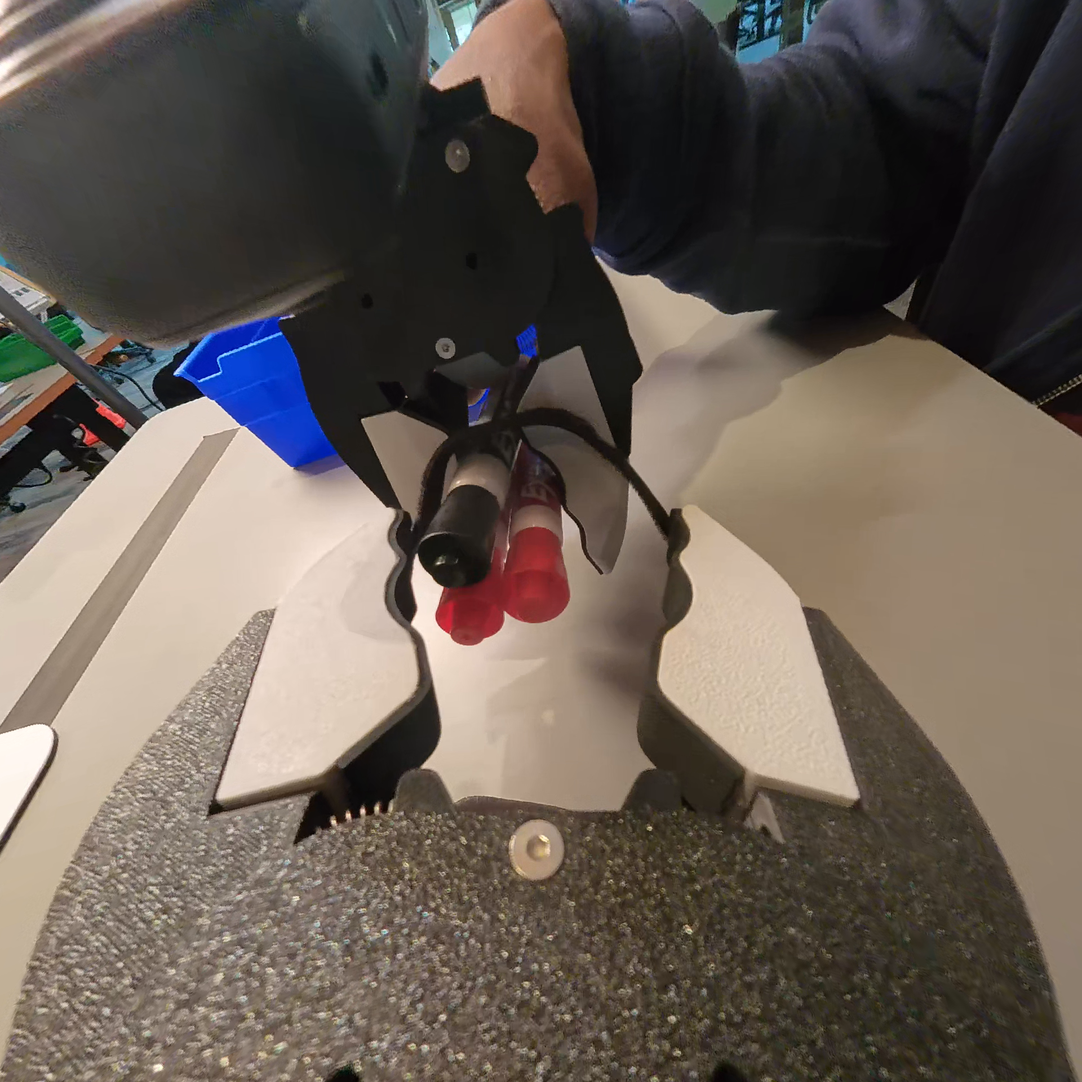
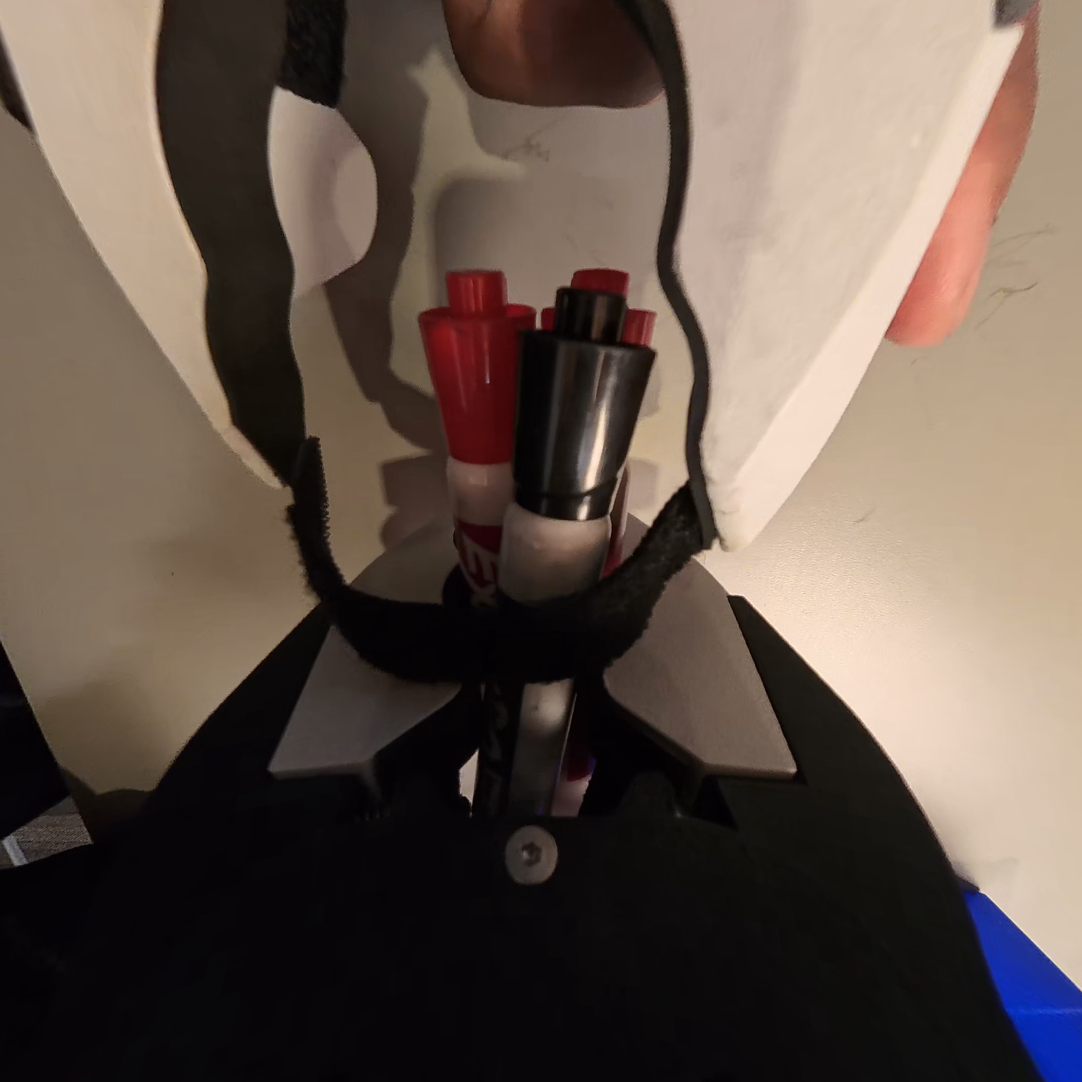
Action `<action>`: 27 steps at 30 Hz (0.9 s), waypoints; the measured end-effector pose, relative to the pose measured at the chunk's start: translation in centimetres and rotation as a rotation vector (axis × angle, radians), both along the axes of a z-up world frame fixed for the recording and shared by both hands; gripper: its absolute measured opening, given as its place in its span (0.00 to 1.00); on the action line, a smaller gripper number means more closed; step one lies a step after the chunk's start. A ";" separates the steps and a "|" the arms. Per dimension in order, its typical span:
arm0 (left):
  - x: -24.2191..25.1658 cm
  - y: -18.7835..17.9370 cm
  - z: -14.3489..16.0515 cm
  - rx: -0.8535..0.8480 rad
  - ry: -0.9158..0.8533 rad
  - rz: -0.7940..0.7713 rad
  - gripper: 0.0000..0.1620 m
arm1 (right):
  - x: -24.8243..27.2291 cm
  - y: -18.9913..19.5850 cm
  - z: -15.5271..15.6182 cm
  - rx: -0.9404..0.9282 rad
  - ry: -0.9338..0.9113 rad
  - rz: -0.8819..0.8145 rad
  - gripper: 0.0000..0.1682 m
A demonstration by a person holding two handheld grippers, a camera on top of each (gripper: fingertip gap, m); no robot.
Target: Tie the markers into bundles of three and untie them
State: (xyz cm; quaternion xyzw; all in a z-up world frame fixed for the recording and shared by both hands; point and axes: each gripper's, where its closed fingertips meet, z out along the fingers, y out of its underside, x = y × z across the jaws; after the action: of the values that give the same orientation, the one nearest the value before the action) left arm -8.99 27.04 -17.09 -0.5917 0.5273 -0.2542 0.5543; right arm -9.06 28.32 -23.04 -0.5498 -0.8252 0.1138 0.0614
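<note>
A: A pale bench in a workshop, a blue bin at its far edge. What are the jaws doing?

B: The right gripper, black, is clenched on the back ends of three markers, one black and two red, held up off the bench. The left gripper stands spread wide, its white fingers either side of the caps, each tip catching an end of the black strap looped round the barrels.

A: And the line-up?

B: The markers' long axis runs straight from the right jaws toward the left ones, caps first. The left gripper is nearer the strap's loose ends, so I judge the next pull falls to it.

A: Anything unclear?

B: The barrels' rear ends vanish inside the right gripper. Whether the strap is fastened or coming loose, I cannot tell.
</note>
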 end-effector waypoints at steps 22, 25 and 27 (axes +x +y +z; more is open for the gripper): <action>0.2 -0.2 0.9 0.003 -0.043 -0.022 0.58 | -0.1 0.0 0.1 -0.003 0.006 -0.001 0.24; 0.2 -0.1 1.0 -0.002 -0.050 -0.015 0.57 | -0.1 -0.1 0.1 -0.007 0.004 -0.001 0.24; 0.2 0.0 1.3 0.002 -0.065 -0.006 0.57 | 0.0 0.0 0.0 -0.008 0.003 -0.002 0.24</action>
State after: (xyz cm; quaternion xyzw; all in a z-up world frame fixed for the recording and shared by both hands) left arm -8.82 26.99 -15.75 -0.5809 0.5111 -0.2744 0.5710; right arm -9.11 28.29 -23.03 -0.5507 -0.8241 0.1178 0.0604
